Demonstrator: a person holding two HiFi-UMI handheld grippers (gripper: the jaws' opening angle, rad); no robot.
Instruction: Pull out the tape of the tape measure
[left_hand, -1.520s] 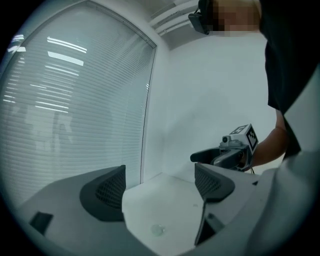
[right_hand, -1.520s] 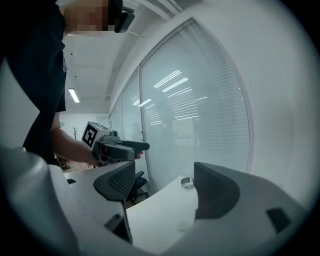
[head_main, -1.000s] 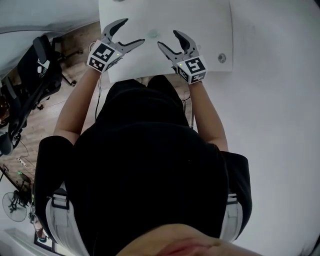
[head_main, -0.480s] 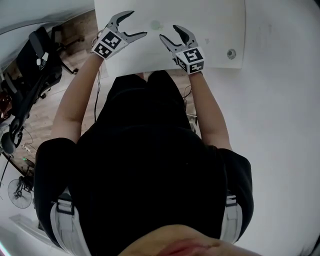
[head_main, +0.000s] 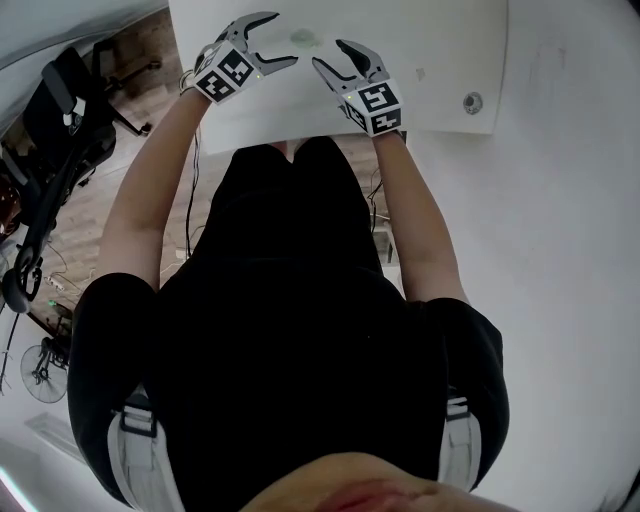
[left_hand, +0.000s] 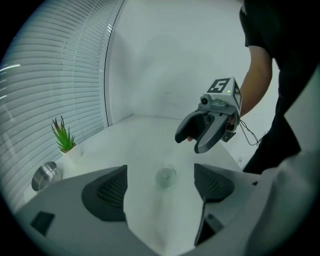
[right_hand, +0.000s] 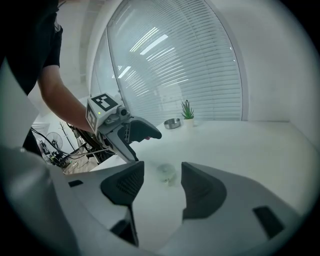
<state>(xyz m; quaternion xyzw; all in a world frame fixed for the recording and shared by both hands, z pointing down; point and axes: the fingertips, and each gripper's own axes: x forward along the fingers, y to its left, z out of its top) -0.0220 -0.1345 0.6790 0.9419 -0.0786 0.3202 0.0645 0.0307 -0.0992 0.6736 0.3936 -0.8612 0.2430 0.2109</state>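
Note:
The tape measure (head_main: 303, 38) is a small, round, pale green case lying on the white table (head_main: 430, 60). My left gripper (head_main: 280, 38) hangs open just left of it and my right gripper (head_main: 332, 55) open just right of it, tips pointing inward. In the left gripper view the case (left_hand: 166, 176) sits ahead between the open jaws of the left gripper (left_hand: 160, 167), untouched, with the right gripper (left_hand: 192, 142) beyond. In the right gripper view the case (right_hand: 166, 171) lies ahead of the right gripper (right_hand: 163, 166). Its jaws have just been closing, with nothing pressed between them.
A small potted plant (left_hand: 64, 140) and a metal bowl (left_hand: 44, 175) stand by the blinds at the table's far side. A round metal fitting (head_main: 472, 103) sits in the table's right part. An office chair (head_main: 60, 130) and cables are on the floor at left.
Both grippers have come down toward the table and closer to the tape measure from either side. The right jaws stand a little narrower.

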